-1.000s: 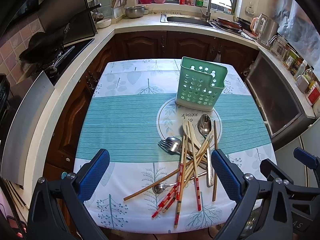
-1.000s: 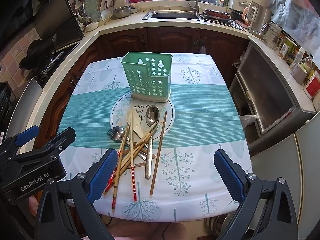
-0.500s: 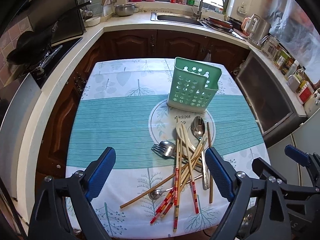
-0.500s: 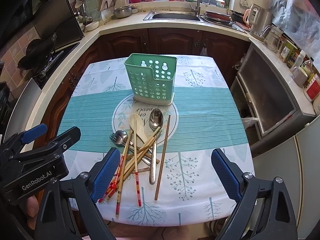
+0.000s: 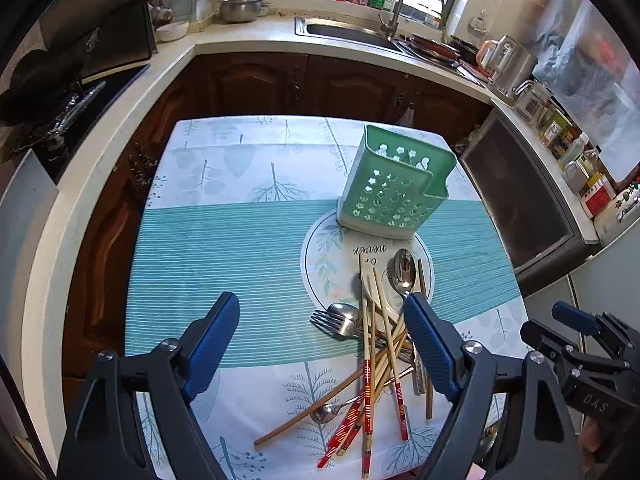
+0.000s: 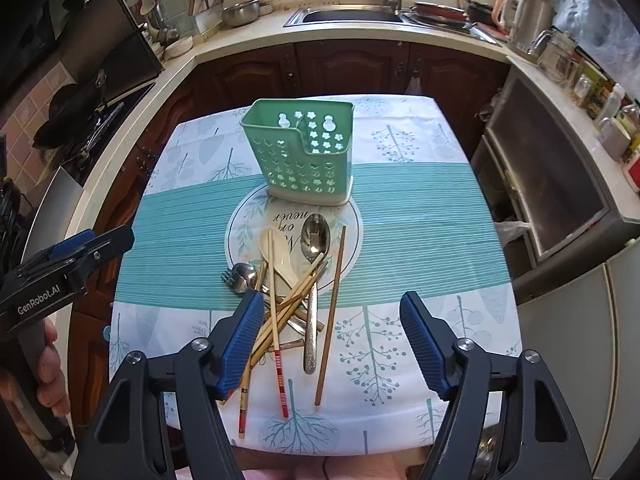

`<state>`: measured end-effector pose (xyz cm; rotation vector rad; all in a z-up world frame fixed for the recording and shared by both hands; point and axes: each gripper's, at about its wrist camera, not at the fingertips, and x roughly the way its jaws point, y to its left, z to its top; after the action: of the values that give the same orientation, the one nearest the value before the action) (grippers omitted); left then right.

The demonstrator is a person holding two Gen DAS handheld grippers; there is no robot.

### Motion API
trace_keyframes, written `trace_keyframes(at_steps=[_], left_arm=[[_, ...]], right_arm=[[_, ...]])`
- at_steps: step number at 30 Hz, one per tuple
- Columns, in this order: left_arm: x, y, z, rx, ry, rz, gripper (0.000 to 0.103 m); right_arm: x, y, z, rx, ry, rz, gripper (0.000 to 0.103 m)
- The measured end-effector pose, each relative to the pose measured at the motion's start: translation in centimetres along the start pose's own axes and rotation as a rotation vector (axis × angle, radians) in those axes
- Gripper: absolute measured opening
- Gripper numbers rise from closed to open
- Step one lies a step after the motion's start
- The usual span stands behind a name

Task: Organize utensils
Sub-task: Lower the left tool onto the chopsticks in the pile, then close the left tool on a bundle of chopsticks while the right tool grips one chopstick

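Observation:
A green perforated utensil holder [image 5: 396,188] [image 6: 300,152] stands upright at the middle of the patterned table [image 5: 240,240]. In front of it lies a loose pile: a metal spoon [image 5: 402,268] [image 6: 315,236], a fork [image 5: 332,322] [image 6: 230,276], a cream spoon [image 6: 276,252], red-banded chopsticks [image 5: 366,360] [image 6: 276,320] and a brown chopstick [image 6: 332,312]. My left gripper [image 5: 320,312] hovers over the pile's left side, jaws closing, gripping nothing. My right gripper [image 6: 332,304] hovers above the pile's near part, jaws also closing, pads touching nothing.
A kitchen counter wraps around the table, with a sink [image 5: 348,32] at the back, a stove and pan [image 5: 48,92] on the left, and a dark oven [image 5: 520,200] and kettle [image 5: 512,64] on the right. A hand [image 6: 48,364] holds the left gripper's handle.
Both grippers have moved forward toward the pile and a little lower. Their blue fingers stand closer together than before. The utensils and holder have not moved.

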<state>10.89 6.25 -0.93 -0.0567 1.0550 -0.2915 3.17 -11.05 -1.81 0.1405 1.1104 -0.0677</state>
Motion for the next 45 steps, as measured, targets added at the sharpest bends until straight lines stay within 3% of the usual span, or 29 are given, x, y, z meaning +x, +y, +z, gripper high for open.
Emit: trace_keyframes(at_steps=[6,8,11,16,21,23,27,33,36,45], left_arm=[[4.0,0.8,-1.0,-0.028,0.116,-0.032,0.058],[5.3,1.0,-1.6,-0.046,0.161,-0.045,0.053],[7.3,0.7,-2.7,-0.049,0.221,-0.084,0.052],[10.4,-0.9,-4.7,-0.032,0.312,-0.176,0.049],[13.9,-2.2,-6.3,-0.024,0.406,-0.198,0.022],[14.9,-2.2,-6.5,-0.034,0.424,-0.205,0.017],[16.1,-2.0,-6.6,-0.063,0.430,-0.217,0.017],[16.4,-1.3,-6.3,-0.085,0.443,-0.232,0.017],[16.3,-0.6,-6.0,-0.099,0.450,-0.239,0.017],[16.3,-0.5,-5.3,-0.106,0.466,-0.272,0.017]], right_arm=[[4.1,-0.3,1.5,-0.057,0.060,0.049,0.066],[6.1,-0.7,2.1,-0.065,0.100,0.077,0.059],[9.5,-1.5,2.5,-0.058,0.179,0.119,0.050],[13.9,-1.8,2.4,-0.050,0.263,0.235,0.043],[16.4,0.4,2.0,-0.104,0.291,0.355,0.038],[17.5,1.6,1.9,-0.138,0.302,0.387,0.035],[19.6,3.1,1.9,-0.182,0.325,0.411,0.028],[21.9,4.0,2.7,-0.194,0.357,0.455,0.025],[22.9,4.7,3.0,-0.209,0.367,0.450,0.015],[24.7,5.0,3.3,-0.175,0.415,0.466,0.006]])
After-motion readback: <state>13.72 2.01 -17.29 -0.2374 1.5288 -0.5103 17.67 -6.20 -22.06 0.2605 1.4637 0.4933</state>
